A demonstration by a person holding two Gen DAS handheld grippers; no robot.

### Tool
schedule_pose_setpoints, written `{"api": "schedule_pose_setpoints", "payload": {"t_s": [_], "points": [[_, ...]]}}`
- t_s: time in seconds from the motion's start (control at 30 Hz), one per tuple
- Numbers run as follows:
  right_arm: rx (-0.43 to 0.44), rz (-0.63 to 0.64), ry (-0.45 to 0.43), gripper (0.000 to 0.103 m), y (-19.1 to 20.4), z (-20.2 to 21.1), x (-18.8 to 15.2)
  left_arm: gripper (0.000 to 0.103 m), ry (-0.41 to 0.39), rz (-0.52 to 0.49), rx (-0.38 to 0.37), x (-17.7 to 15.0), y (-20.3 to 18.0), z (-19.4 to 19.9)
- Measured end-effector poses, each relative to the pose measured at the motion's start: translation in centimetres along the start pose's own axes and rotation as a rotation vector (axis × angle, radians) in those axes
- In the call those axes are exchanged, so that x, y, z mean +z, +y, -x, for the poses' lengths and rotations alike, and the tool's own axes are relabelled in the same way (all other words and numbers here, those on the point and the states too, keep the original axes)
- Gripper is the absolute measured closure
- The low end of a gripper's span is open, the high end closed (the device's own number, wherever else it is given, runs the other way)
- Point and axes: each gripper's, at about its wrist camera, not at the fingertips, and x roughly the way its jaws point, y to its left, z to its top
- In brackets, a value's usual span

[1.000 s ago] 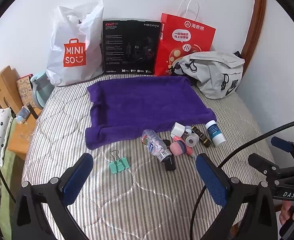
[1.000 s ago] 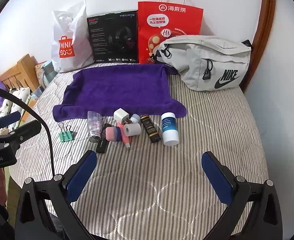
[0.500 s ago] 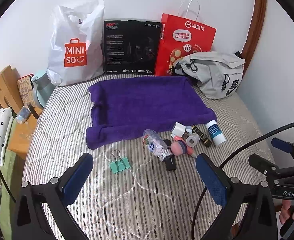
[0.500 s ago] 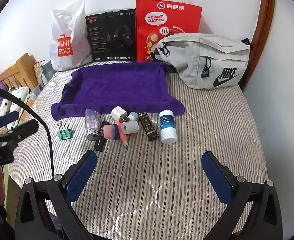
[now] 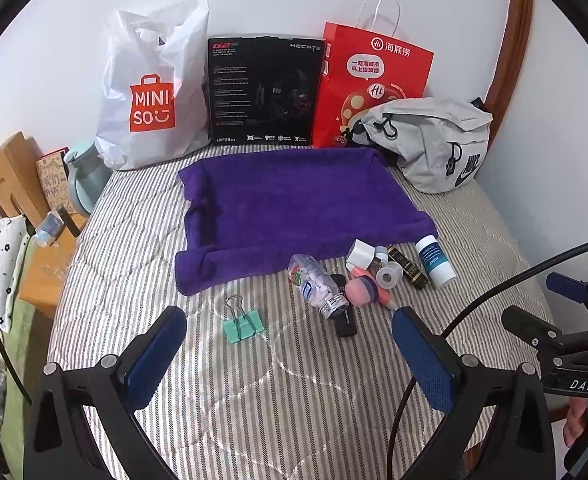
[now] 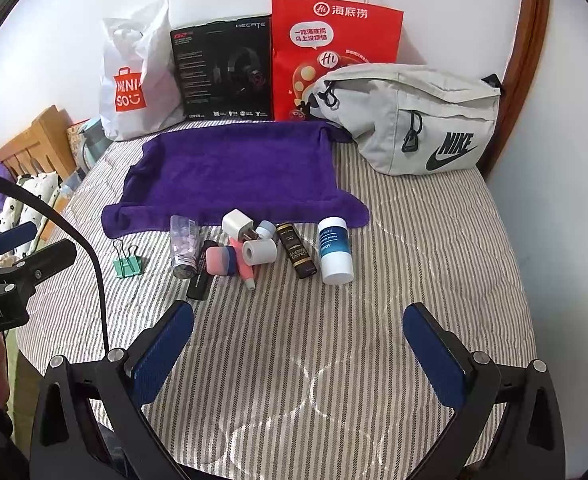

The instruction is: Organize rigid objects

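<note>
Right wrist | right tongs (image 6: 297, 344) wide, empty | white bottle (image 6: 335, 255) ahead, apart | left tongs (image 5: 286, 354) wide

Left gripper (image 5: 284, 344) and right gripper (image 6: 297, 338) hover level, jaws spread wide.

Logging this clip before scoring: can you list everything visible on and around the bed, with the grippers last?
Towel: 1, purple, mid-bed
Binder clip: 1, green, left of the pile
Pill bottle: 1, clear, lying at the towel's edge
Charger plug: 1, white, pile
Sponge: 1, pink-blue, pile
Tape roll: 1, white, pile
Dark bottle: 1, black-gold, lying
Blue-label bottle: 1, white, rightmost
Black stick: 1, nearest
Miniso bag: 1, white, wall
Headset box: 1, black, wall
Paper bag: 1, red, wall
Waist bag: 1, grey, right
Left gripper: open
Right gripper: open
</note>
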Motion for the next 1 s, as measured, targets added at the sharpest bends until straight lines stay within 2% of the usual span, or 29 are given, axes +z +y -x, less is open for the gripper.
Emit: {"api": "schedule_pose_setpoints", "payload": {"t_s": [0.67,1.0], "points": [[-0.008,0.015,0.003,0.000,0.2,-0.1,0.0,0.000,0.014,0.010,0.000,0.2,0.5,-0.7],[-0.007,0.019,0.024,0.000,0.0,-1.2,0.1,0.000,0.052,0.004,0.023,-0.2,1.1,-2.7]]}}
